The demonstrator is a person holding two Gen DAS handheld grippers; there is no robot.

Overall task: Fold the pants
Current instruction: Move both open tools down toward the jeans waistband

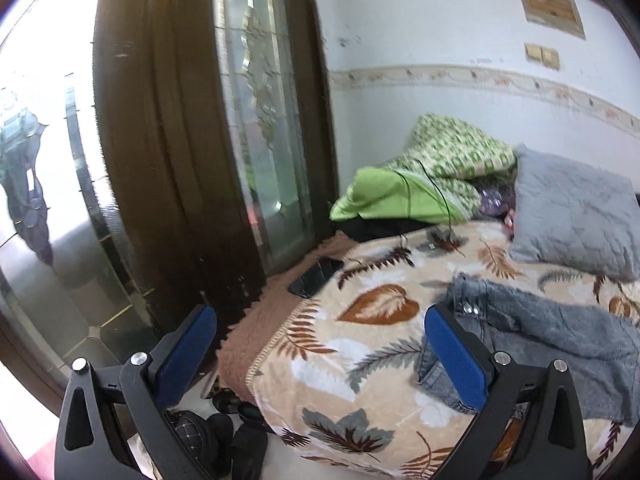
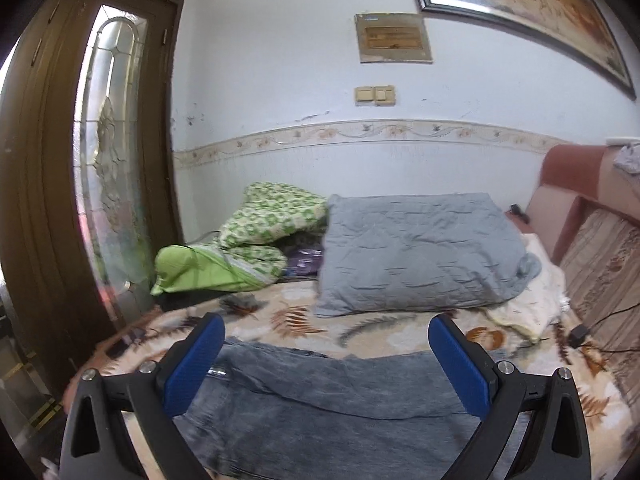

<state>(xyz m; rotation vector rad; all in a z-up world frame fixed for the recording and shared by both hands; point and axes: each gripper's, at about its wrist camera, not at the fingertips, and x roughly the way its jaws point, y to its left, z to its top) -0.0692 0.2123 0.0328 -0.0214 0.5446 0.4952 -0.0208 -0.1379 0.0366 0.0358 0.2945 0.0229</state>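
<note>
Leaf-print blanket [image 1: 360, 344] is covering the bed, gray pants [image 2: 320, 400] lying across it — both the left gripper [image 1: 320, 344] and right gripper [image 2: 326, 356] are hovering spread wide, gripping nothing.

Plenty of open leaf-print fleece blanket [image 1: 360, 344] off my left side, nothing sitting on it until the black phone [image 1: 315, 277] near the bed's edge. Behind the grey denim pants [image 2: 320, 396] there's a strip of bare blanket, then the big grey quilted pillow [image 2: 416, 252] blocks the back. The green patterned quilt bundle [image 2: 256, 236] fills the wall corner. On the right, a black charger with its cable [image 2: 579, 334] lies just beside the pink sofa backrest [image 2: 576, 208].
</note>
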